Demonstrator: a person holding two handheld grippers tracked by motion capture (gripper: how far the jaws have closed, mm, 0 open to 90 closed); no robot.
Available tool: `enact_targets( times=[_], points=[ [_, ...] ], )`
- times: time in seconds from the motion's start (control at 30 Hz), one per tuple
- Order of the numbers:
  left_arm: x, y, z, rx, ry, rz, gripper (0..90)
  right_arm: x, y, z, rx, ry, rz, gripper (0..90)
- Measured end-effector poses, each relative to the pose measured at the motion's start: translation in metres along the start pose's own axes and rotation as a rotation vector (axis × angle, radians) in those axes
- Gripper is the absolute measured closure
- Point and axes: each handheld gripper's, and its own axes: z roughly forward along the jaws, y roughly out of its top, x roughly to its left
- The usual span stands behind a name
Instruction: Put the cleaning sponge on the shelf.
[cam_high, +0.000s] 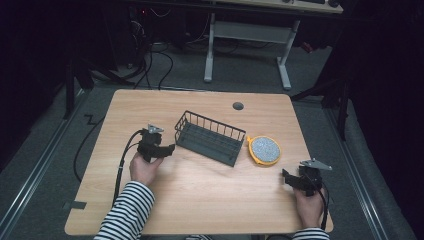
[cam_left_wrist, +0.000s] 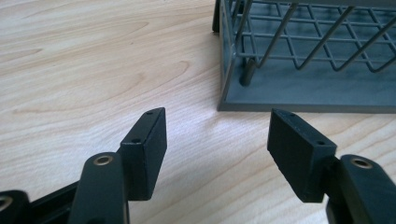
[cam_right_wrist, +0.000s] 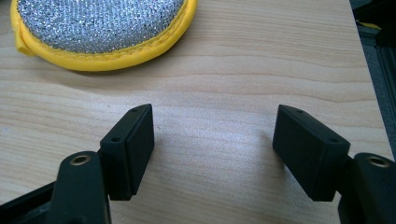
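A dark grey wire basket (cam_high: 210, 138) stands on the wooden table near its middle. My left gripper (cam_high: 169, 148) sits just left of the basket, open, nothing between its jaws. In the left gripper view the left gripper (cam_left_wrist: 217, 135) points at the basket's near corner (cam_left_wrist: 243, 79), a short way off. A round scouring pad (cam_high: 264, 150), silver mesh with a yellow rim, lies to the right of the basket. My right gripper (cam_high: 287, 177) rests near the table's front right, open and empty. In the right gripper view the right gripper (cam_right_wrist: 215, 135) faces the pad (cam_right_wrist: 100, 28).
The table (cam_high: 200, 200) has a grey cable hole (cam_high: 238, 106) near its far edge. Its right edge (cam_right_wrist: 359, 60) runs close beside my right gripper. A cable (cam_high: 122, 165) trails from the left gripper. Another desk's legs (cam_high: 247, 35) stand on the floor beyond.
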Motion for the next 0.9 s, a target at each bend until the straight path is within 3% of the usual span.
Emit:
enact_targets(
  times=[0.2, 0.57, 0.9],
  points=[
    [0.004, -0.008, -0.013, -0.025, -0.010, -0.010, 38.0, 0.000, 0.000, 0.000, -0.002, 0.000, 0.000, 29.6],
    [0.012, -0.041, -0.028, -0.028, -0.001, -0.036, 37.4, 0.000, 0.000, 0.000, 0.000, -0.001, -0.001, 29.5],
    [0.023, -0.069, -0.041, -0.039, 0.037, -0.077, 36.8, 0.000, 0.000, 0.000, 0.000, 0.000, -0.002, 29.5]
  ],
)
